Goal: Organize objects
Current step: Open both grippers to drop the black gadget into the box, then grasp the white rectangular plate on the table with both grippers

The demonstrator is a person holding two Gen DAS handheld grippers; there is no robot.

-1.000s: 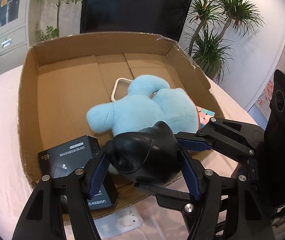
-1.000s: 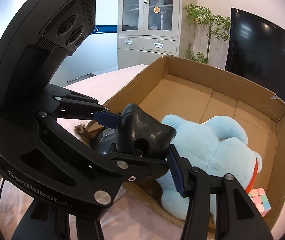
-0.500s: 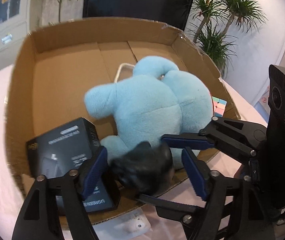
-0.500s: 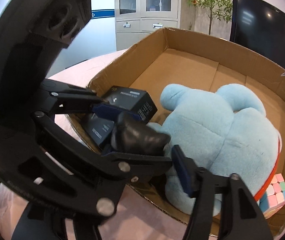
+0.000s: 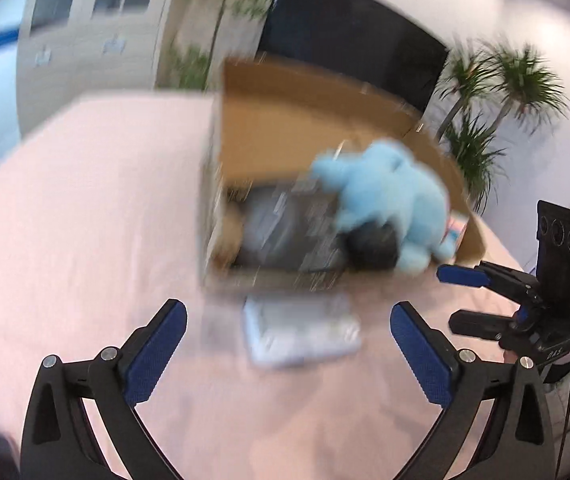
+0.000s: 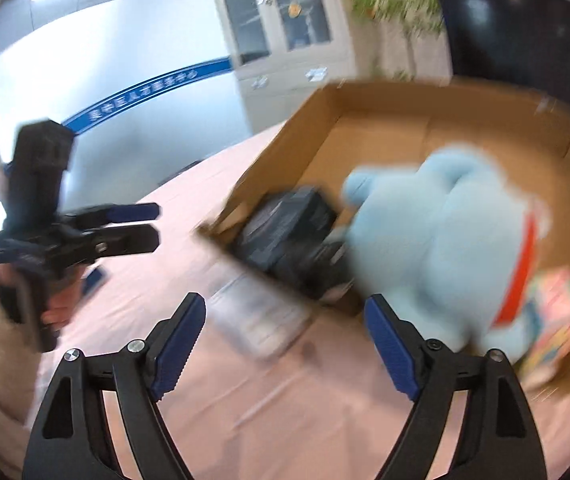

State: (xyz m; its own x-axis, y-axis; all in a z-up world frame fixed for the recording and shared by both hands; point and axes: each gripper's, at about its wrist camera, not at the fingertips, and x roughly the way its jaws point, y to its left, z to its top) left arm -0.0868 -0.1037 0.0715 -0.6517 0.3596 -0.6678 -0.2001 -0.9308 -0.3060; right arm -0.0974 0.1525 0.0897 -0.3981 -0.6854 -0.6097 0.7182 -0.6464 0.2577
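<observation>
My left gripper [image 5: 289,344] hangs over the pink tablecloth in front of the cardboard box [image 5: 305,132], jaws opening wide with nothing between them. My right gripper [image 6: 285,340] is nearer the box's front corner, jaws also opening and empty. A black rounded object [image 5: 373,248] lies inside the box against the blue plush toy [image 5: 389,200], next to a black carton [image 5: 285,232]. The right wrist view shows the same plush toy [image 6: 445,248], carton [image 6: 285,224], black object [image 6: 317,268] and a pastel puzzle cube [image 6: 557,312]. Both views are blurred.
A flat pale packet [image 5: 301,332] lies on the cloth just before the box, also seen as a packet [image 6: 257,316] in the right wrist view. A hand holds the left gripper [image 6: 141,226] at the left. The right gripper [image 5: 453,300] shows at the right. Plants, a dark screen and cabinets stand behind.
Both grippers held the black rounded object over the box, let it drop beside the plush toy, and drew back over the table with their jaws spreading. The left one swung farthest.
</observation>
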